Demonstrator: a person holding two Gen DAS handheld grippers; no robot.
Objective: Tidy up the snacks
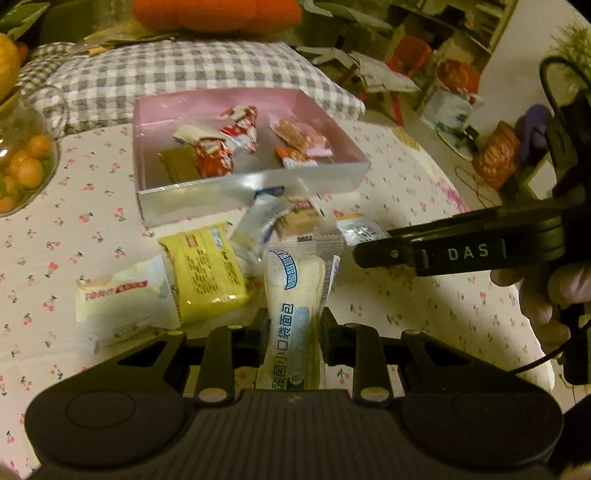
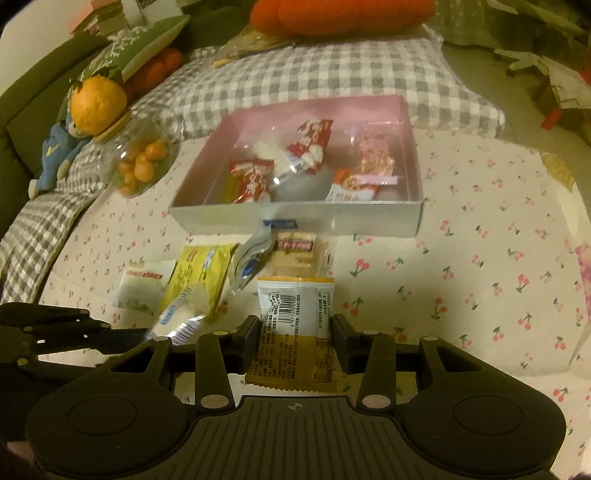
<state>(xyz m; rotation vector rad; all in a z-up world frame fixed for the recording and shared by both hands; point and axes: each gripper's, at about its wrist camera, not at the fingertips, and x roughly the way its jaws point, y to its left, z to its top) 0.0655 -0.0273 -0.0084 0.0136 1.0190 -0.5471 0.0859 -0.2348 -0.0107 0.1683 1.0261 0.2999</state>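
1. Far left: one glass jar (image 2: 138, 162) of small oranges, upright on the cloth.
2. Left gripper (image 1: 294, 328) clenched on one white bread packet (image 1: 295, 291), lifted off the cloth.
3. Loose on the cloth ahead of the box, four packets: one white (image 1: 122, 306), one yellow (image 1: 207, 271), one clear crinkled (image 1: 258, 225), one tan (image 1: 299, 218), bunched close and touching.
4. One pink-lined box (image 1: 177, 205) beyond them, open-topped. Inside: two red-and-white packets (image 2: 284, 158), two pinkish-orange ones (image 2: 364, 170) at the right side, one brownish one (image 1: 179, 166) at the near left; anything else in there too blurred to count.
5. Right gripper (image 2: 294, 339) clamped on one orange-and-white packet (image 2: 295, 314), barcode side up.
6. Surface: white tablecloth (image 2: 480, 277) with small cherry print.
7. Room: grey checked cushion (image 2: 295, 77) behind the box, orange plush (image 2: 332, 14) above it, cluttered shelves and a red stool (image 1: 410, 55) further right, dim warm light.
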